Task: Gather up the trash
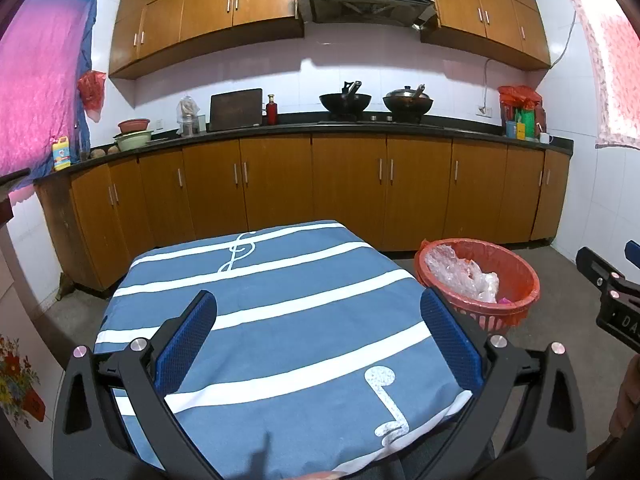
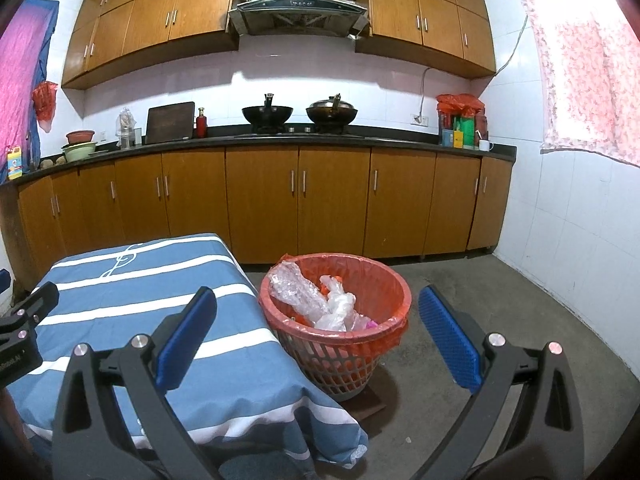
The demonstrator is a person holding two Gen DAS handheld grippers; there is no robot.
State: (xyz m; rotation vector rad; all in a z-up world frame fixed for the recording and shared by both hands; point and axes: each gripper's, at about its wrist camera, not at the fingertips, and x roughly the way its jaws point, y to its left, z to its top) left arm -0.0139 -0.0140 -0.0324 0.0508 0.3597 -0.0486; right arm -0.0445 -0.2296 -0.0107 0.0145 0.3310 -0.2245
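Both the left claw (image 1: 318,336) and right claw (image 2: 318,336) gape wide, empty. Clear plastic trash (image 2: 316,300) sits in the red-lined basket (image 2: 394,280) off the desk's (image 1: 280,280) right edge; collecting looks finished, next tying the liner.

Kitchen: wooden cabinets (image 2: 260,200), black counter (image 2: 280,140), white tiled wall (image 2: 580,240), grey floor (image 2: 500,320), curtained window (image 2: 592,68).

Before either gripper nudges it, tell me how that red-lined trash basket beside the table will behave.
The trash basket probably slides or tips easily: its latticed plastic wall tapers to a narrow base, and it holds only crumpled clear plastic bags, likely light. The red liner folded loosely over the rim may slip or bunch under the fingers.
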